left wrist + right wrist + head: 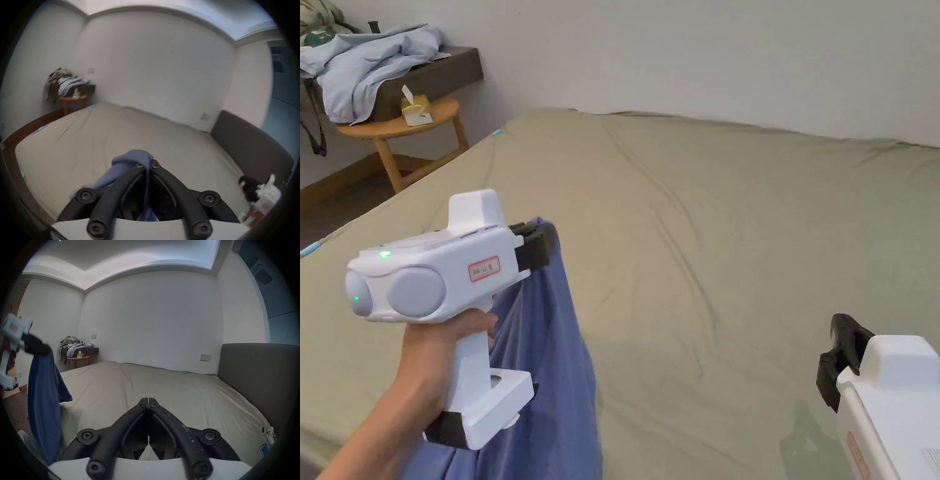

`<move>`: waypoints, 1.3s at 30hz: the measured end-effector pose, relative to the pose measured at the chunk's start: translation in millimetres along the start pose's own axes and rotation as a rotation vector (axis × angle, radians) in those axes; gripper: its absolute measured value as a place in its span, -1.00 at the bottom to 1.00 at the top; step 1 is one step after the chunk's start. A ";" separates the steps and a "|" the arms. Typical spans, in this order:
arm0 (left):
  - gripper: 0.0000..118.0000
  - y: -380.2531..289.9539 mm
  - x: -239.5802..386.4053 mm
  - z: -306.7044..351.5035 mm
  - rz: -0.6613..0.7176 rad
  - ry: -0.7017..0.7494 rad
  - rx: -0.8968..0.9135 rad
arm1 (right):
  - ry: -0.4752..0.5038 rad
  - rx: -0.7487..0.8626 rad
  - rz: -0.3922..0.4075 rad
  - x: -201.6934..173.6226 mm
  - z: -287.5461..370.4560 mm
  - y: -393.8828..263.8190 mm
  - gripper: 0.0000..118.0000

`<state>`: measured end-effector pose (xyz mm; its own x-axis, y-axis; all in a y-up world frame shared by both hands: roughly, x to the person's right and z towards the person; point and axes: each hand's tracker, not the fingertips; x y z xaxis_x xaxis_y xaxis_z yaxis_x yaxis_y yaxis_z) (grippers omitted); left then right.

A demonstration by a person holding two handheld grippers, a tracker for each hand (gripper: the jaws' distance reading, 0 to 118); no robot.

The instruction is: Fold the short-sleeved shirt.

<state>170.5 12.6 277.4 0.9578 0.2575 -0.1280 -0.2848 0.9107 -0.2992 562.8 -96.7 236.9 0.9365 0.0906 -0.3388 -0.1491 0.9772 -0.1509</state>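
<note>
While the left hand-held gripper [540, 240] pinches the limp blue cotton short-sleeved shirt [550, 375], dangling at the near left edge of the olive-sheeted bed [737, 250], the right hand-held gripper [148, 400] is closed, empty; spreading and folding remain.

head view: above near edge of bed [737, 206], looks down + across it to far wall, stool [400, 128] top left
left gripper view: rides low over bed [113, 138], faces far wall, close
right gripper view: low over bed [146, 386], same facing, headboard [259, 378] at right
shared: bed, far wall, stool corner
</note>
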 end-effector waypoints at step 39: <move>-0.98 -291.5 242.2 -193.6 -0.379 -0.321 -0.768 | -0.356 -0.063 -0.076 147.1 76.0 -42.7 -0.98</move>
<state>477.9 -253.0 150.6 0.9250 0.1670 0.3414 0.2127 0.5170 -0.8291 731.1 -110.5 264.1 0.9958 0.0900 0.0180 -0.0837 0.9711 -0.2236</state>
